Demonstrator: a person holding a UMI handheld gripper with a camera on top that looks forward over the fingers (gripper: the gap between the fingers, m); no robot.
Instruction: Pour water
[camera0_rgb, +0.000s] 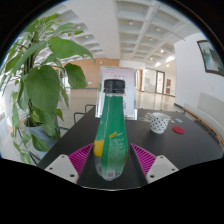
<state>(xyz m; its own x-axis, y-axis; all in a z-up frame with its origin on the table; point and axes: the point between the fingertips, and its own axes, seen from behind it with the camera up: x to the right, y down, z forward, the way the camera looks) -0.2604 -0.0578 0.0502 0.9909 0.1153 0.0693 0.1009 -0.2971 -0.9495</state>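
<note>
One green bottle with a dark cap stands upright between the two fingers of the gripper, and everything else is placed from it. Its base is hidden low down between the pink pads, so where it meets the dark table cannot be made out. Both pads lie close against the bottle's lower sides, yet whether they actually press on it or leave a sliver of gap cannot be told; the jaws are set about as wide as the bottle.

Behind the bottle and a little to its right, a white cup with a dotted pattern sits on the table, apart from the bottle. Just beyond the cup lies a small red thing, too small to identify. To the left of the bottle a leafy plant rises tall, its lower stems and pot cut off; its nearest leaves hang close to the bottle's shoulder. A chair back shows behind the bottle on the left, partly covered by it.

Between bottle and cup the tabletop is bare, and the table's far edge runs behind the cup.
</note>
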